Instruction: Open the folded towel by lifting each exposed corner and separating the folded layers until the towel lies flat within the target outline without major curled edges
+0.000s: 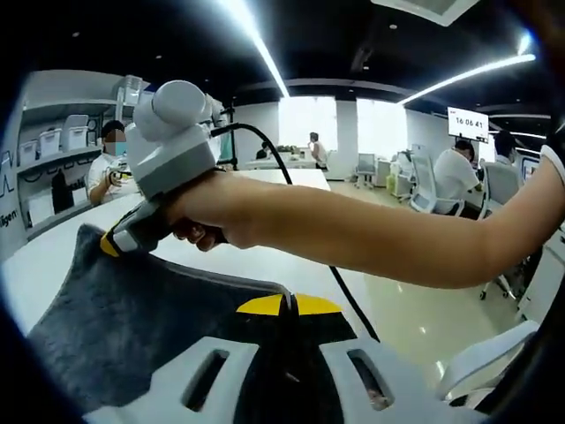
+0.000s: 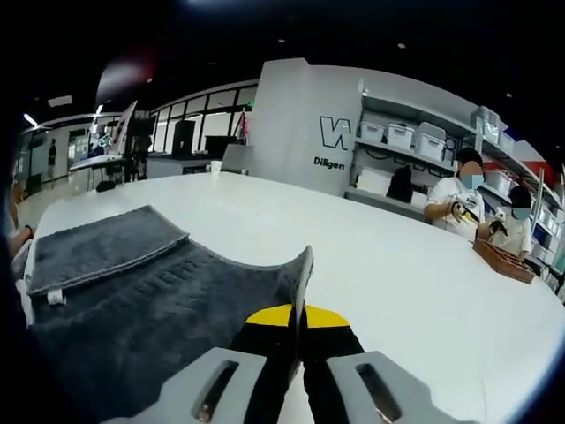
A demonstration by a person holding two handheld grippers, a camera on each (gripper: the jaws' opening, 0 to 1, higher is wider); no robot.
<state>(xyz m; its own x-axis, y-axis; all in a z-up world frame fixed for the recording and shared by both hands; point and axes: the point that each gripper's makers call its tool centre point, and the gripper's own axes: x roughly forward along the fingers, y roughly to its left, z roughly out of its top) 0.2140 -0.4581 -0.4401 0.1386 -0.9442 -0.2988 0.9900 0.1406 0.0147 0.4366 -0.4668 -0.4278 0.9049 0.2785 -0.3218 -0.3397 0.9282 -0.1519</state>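
A dark grey towel (image 2: 132,291) lies on a white table (image 2: 397,265), spreading from 9 to 6 o'clock in the right gripper view, with a folded layer at 9 o'clock. The right gripper (image 2: 298,314) is clamped on a raised towel edge. In the left gripper view, the left gripper (image 1: 290,307) pinches the towel's (image 1: 124,318) edge at 6 o'clock, and the other gripper (image 1: 168,141), held in a hand (image 1: 216,208), pinches a corner at 9 o'clock
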